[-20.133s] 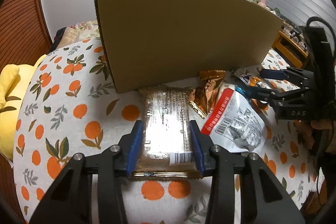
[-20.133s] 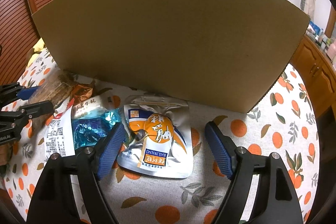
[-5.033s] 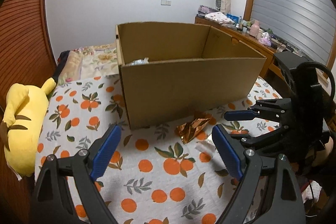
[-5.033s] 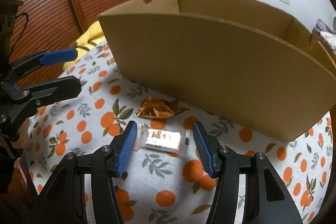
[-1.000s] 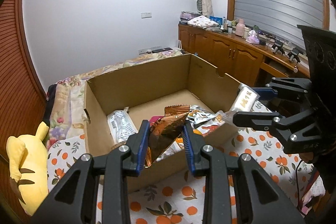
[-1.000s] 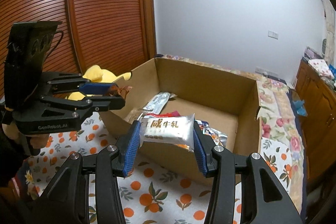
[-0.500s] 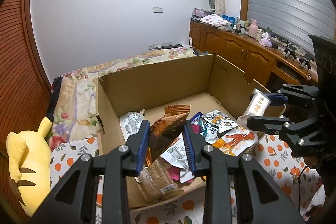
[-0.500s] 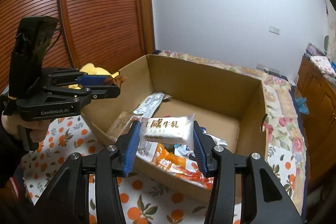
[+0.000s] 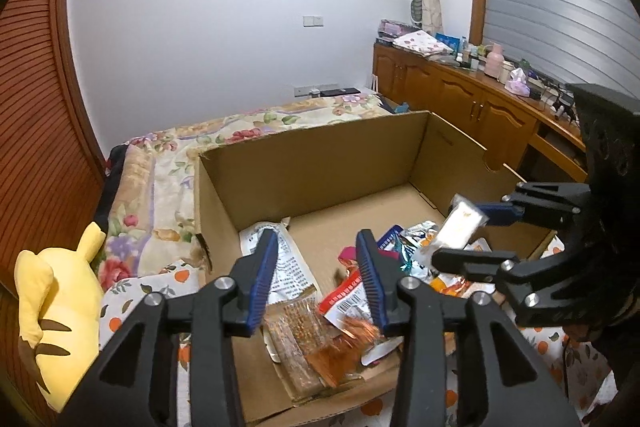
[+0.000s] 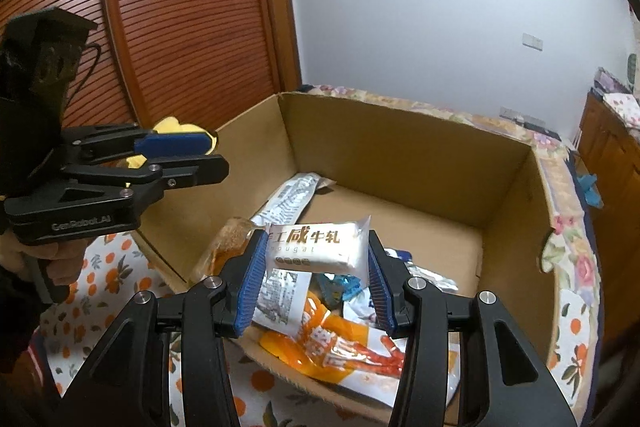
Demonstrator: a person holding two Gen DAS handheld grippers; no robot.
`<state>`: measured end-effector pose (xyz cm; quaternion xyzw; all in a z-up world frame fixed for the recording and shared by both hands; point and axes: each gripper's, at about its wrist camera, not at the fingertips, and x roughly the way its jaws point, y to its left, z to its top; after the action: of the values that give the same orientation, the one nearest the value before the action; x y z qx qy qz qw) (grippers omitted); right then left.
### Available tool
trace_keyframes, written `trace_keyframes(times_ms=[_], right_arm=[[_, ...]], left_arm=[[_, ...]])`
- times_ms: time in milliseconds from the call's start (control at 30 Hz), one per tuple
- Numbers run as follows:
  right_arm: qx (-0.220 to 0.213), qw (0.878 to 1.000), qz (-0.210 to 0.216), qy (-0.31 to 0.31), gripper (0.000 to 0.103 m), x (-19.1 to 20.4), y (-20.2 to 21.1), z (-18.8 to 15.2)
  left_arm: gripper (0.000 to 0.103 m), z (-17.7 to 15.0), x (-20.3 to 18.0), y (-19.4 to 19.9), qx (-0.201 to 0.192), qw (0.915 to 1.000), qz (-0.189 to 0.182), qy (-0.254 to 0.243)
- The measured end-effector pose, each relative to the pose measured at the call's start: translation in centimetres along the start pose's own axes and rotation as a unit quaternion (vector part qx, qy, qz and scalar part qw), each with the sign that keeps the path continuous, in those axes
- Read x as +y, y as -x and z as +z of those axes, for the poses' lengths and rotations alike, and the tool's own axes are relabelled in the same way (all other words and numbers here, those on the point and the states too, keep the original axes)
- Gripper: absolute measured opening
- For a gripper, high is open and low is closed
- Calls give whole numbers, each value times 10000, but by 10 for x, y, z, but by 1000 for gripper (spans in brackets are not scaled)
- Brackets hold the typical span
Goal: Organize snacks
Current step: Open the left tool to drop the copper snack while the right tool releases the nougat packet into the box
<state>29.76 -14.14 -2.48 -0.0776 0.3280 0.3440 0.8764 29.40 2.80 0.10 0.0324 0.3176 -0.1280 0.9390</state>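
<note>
While the left gripper (image 9: 316, 277) has just been opening, its jaws stand empty over the cardboard box (image 9: 320, 163), the copper wrapper (image 9: 344, 347) blurred among snacks below at the near wall. Beside it, the right gripper (image 10: 316, 277) pinches a white nougat packet (image 10: 320, 247) above the box.

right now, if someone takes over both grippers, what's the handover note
Left gripper: jaws have just been opening, nothing between them; the copper-foil snack it let go lies in the cardboard box, blurred, near the front wall.
Right gripper: shut on the white nougat pack, held above the box.
Done: the other snacks seen are in the box.
Left: drop the nougat pack in. The cloth in front of the box is mostly hidden, so check it for leftovers.
</note>
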Motion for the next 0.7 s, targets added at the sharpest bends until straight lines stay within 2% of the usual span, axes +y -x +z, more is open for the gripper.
trace_keyframes(times_ms=[167, 567, 667, 700], right_arm=[[130, 9999, 86, 30, 49, 6, -16, 4], [242, 9997, 93, 12, 51, 10, -29, 0], [211, 9997, 89, -56, 53, 9, -29, -1], [199, 9997, 77, -76, 55, 9, -28, -1]], left_arm=[[53, -1, 6, 1, -23, 9999, 30, 129], [62, -6, 17, 2, -97, 9995, 172, 255], [71, -7, 15, 3, -152, 9995, 135, 232], [71, -8, 15, 4, -176, 9995, 121, 238]])
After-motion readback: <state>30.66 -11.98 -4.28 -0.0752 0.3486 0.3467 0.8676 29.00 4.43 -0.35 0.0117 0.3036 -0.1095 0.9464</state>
